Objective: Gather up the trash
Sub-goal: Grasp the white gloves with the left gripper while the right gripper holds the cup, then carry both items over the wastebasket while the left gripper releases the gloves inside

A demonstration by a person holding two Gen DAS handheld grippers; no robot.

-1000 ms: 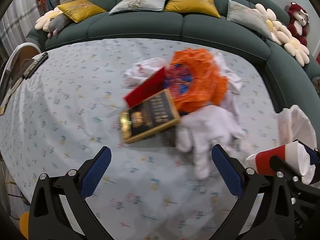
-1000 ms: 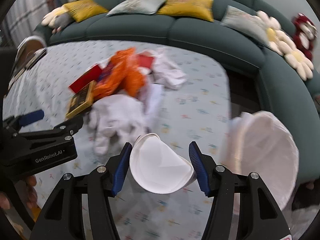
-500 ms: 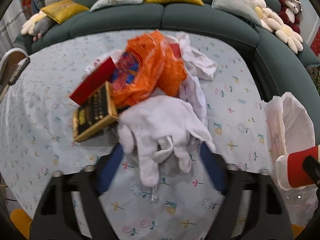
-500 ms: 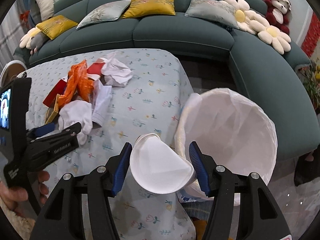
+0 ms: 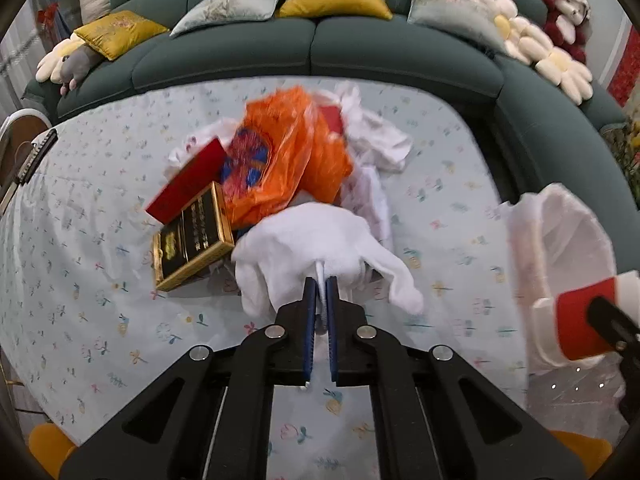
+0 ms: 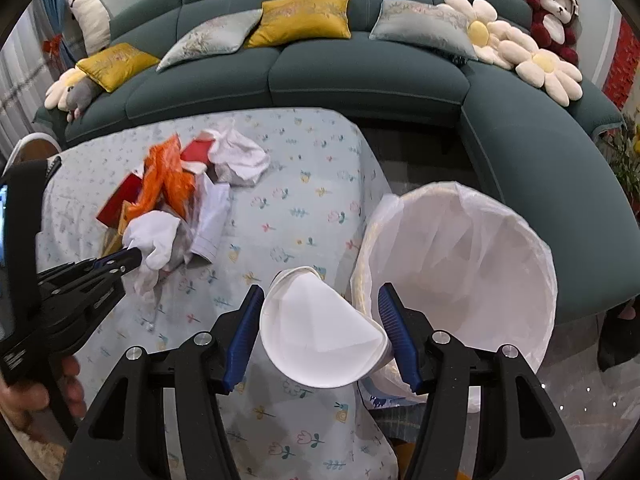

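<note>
**Left wrist view: glove pinched, cup held over bin**

Left gripper [image 5: 320, 280] has just closed; its blue jaws sit together, clamped on a fold of the white glove [image 5: 316, 232] at frame centre. Glove lies on the floral tablecloth [image 5: 80, 240], touching the orange plastic bag [image 5: 288, 164] and a gold-edged box [image 5: 192, 236]. Right wrist view: right gripper [image 6: 320, 320] squeezes a crushed white paper cup [image 6: 316, 332], lower centre, just beside the white-lined trash bin [image 6: 460, 264] at right.

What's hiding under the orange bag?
The orange bag lies on a red box, a gold-edged box and white cloths. Whatever is under its middle is covered.
</note>
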